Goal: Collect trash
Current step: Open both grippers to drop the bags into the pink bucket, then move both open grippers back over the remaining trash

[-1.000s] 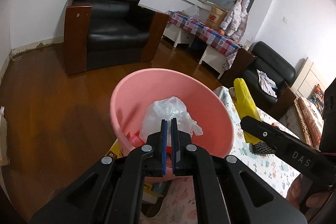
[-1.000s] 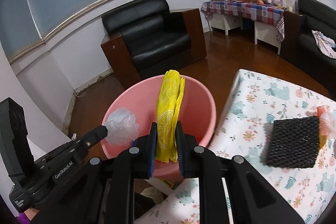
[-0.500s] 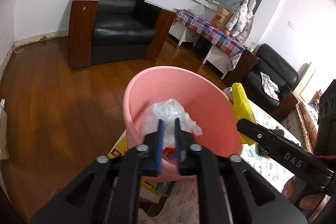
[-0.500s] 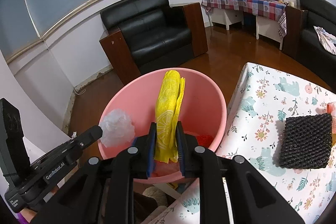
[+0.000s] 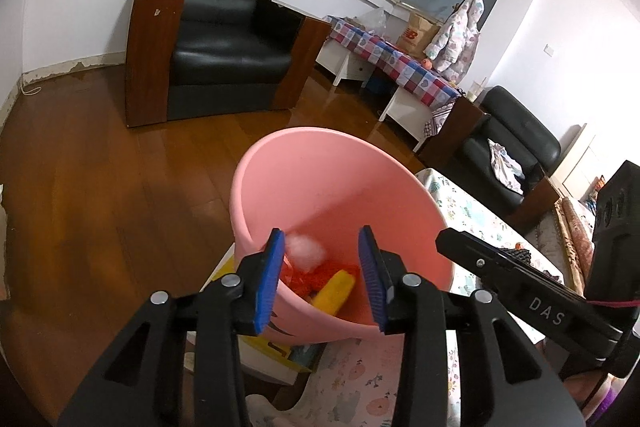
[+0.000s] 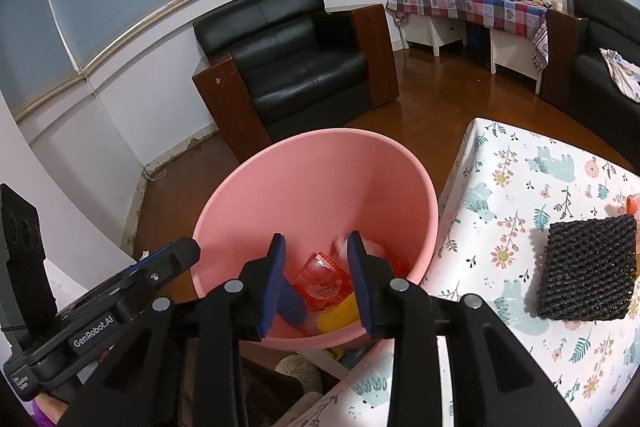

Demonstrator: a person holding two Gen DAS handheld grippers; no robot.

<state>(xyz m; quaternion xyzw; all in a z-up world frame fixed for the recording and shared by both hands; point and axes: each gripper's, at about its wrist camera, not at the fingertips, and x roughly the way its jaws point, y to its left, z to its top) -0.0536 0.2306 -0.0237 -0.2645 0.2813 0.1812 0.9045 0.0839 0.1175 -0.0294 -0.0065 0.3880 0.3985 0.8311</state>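
A pink bin stands beside the table, right under both grippers. My left gripper hangs over its near rim with its jaws opening and nothing pressed between them. A crumpled clear plastic bag is dropping inside, past the left pad. A yellow bag lies at the bottom on red wrappers. In the right wrist view my right gripper is also over the bin, jaws opening, nothing gripped. Below it lie a red wrapper and the yellow bag.
A table with a floral cloth adjoins the bin on the right and carries a black mesh pad and something orange at the edge. A black armchair stands behind on the wooden floor. Boxes sit under the bin.
Both grippers have opened. The clear plastic bag left the left jaws and the yellow bag left the right jaws, and both went down into the pink bin.
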